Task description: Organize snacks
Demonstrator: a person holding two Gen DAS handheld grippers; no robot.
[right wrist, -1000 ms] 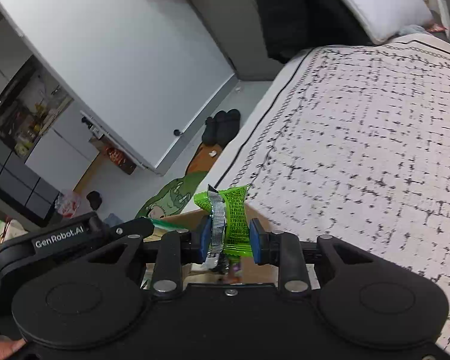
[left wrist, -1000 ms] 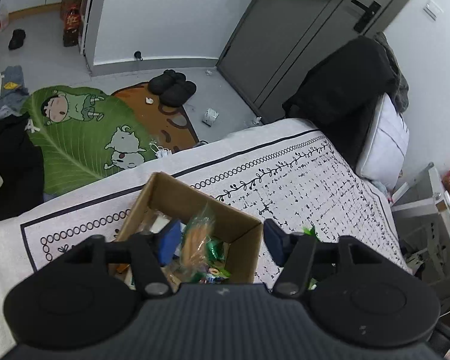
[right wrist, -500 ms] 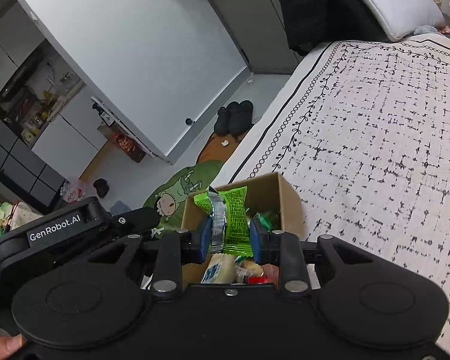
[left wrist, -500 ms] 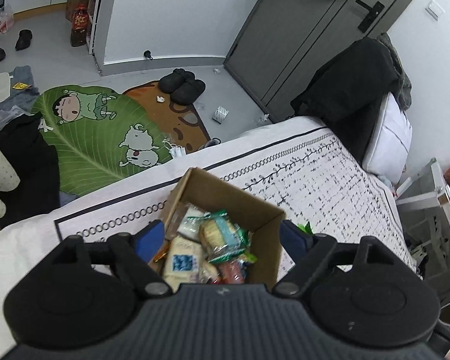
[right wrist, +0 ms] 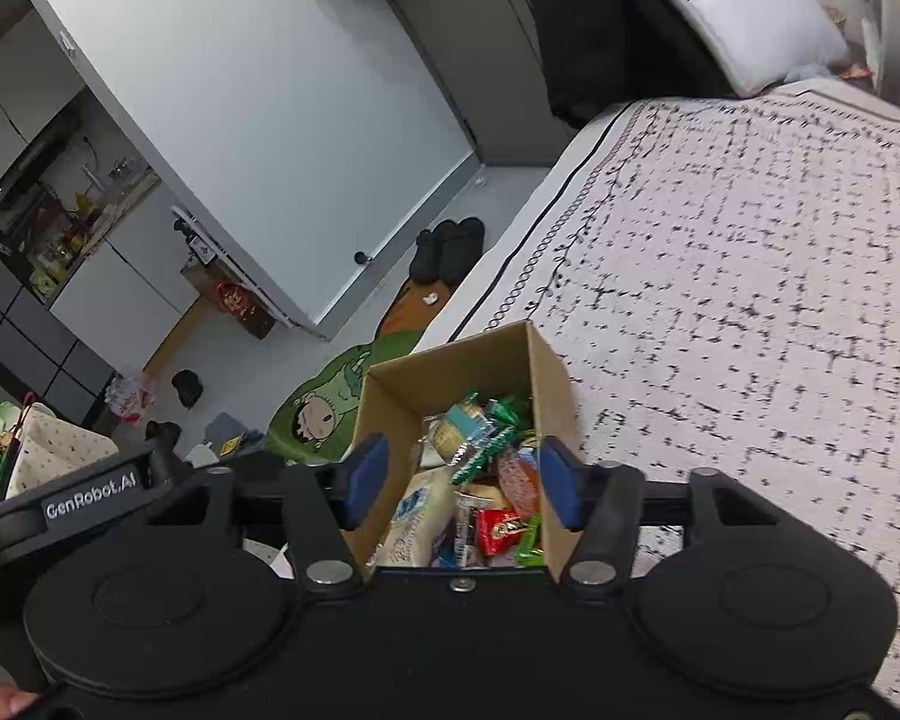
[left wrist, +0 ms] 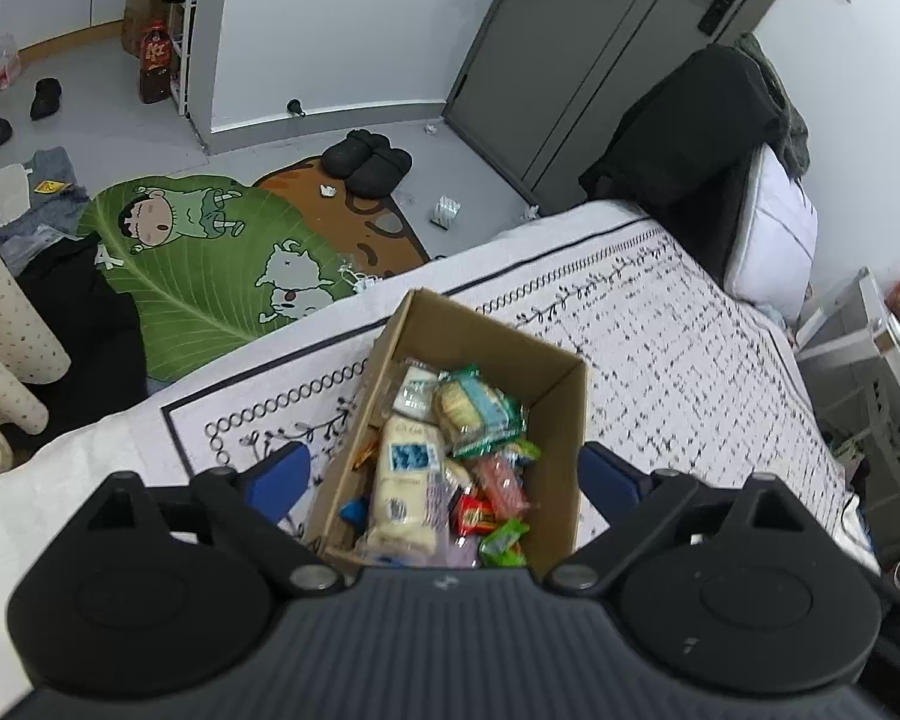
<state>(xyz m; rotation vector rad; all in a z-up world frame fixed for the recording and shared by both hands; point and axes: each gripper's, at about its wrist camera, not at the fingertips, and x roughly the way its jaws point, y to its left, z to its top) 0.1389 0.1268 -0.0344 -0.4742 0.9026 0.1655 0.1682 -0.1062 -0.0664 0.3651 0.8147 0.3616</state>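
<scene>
On the bed our cardboard box stood heaped with snacks. Our left claw had just been opening wide, empty; our right claw too, nothing between its pads. We judged a careless retreat could snag the box's rim, tipping it on the soft bedding.

White bedspread with black cross and vine print fills centre to 3 o'clock; white pillow and black clothing at 2 o'clock. Green cartoon leaf rug on floor at 10 o'clock, black slippers at 12 by the grey door. Dark bottle at 11 o'clock.
</scene>
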